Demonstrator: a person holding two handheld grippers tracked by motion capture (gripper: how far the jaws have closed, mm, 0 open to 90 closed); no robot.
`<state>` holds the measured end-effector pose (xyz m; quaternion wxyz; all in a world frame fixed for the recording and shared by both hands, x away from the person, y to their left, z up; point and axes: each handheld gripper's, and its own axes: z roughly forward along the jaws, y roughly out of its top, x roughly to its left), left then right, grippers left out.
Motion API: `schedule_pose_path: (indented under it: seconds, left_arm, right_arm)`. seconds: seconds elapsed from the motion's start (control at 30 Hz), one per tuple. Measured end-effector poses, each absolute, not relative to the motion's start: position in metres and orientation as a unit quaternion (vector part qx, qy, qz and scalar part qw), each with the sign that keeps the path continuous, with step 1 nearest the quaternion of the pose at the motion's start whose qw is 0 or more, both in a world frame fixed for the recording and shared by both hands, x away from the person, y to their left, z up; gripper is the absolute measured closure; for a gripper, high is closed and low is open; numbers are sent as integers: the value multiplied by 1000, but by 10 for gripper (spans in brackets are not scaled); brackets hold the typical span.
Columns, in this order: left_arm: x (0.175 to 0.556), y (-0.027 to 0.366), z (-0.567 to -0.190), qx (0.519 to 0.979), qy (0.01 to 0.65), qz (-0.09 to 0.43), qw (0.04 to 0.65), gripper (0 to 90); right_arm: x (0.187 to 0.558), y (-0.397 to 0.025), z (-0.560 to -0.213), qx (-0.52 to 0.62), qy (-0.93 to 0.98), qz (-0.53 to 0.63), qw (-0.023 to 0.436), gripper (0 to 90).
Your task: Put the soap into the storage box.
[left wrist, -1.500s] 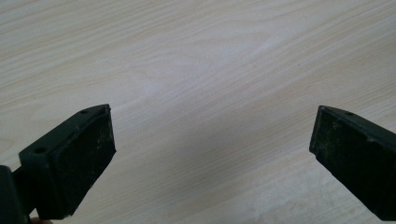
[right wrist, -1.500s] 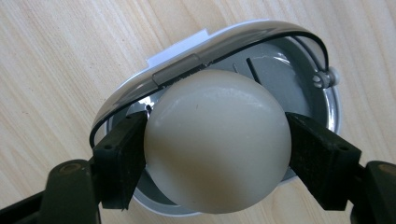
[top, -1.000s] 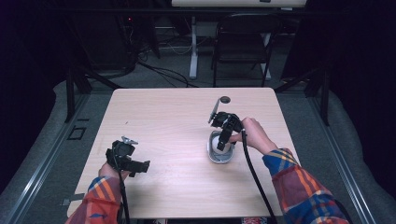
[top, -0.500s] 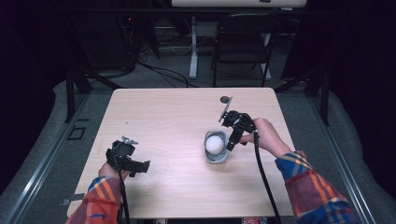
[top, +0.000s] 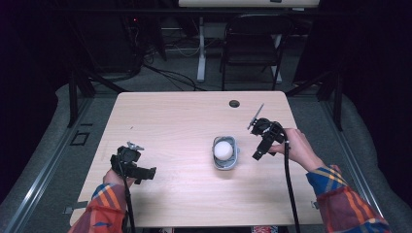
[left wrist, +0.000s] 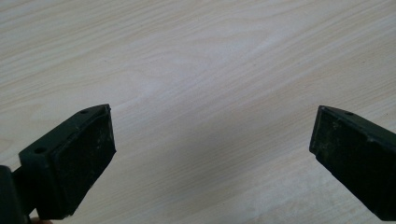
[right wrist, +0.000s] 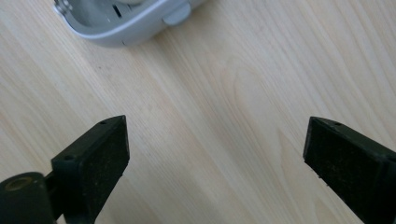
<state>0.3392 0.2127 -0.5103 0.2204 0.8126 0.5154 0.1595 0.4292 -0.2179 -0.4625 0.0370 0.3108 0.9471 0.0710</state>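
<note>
Grey container (top: 226,154) with a white ball (top: 223,149) sits mid-table, just left of the right gripper (top: 260,148), the nearer one; both it and the left gripper (top: 141,172) gape empty.

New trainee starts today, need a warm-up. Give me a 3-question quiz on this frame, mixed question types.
1. True or false: the right gripper is clamped on the grey container.
2. Multiple choice: what sits inside the grey container? A) a white ball B) a black screw C) nothing
3. Short answer: how do the jaws of the left gripper stand, and what lies between them in the left gripper view?

Key
1. False. It is to the right of the container, apart from it, jaws wide open.
2. A.
3. Wide open, with bare wooden table between them.
</note>
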Motion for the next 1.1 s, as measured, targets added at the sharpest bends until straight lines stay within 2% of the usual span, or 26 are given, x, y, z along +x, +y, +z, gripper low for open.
schedule_pose_path:
  seconds: [0.47, 0.77, 0.97, 1.1]
  left_arm:
    - [339, 213, -510, 813, 515, 160, 220, 2]
    - [339, 213, -511, 815, 510, 157, 224, 2]
    - [338, 213, -510, 815, 506, 155, 234, 1]
    - [338, 213, -510, 814, 508, 158, 233, 1]
  right_arm:
    - [406, -259, -471, 339, 936, 79, 49, 39]
    - [387, -274, -495, 360, 924, 99, 84, 35]
    - [386, -274, -525, 363, 928, 52, 59, 33]
    - [389, -272, -518, 359, 929, 65, 70, 47]
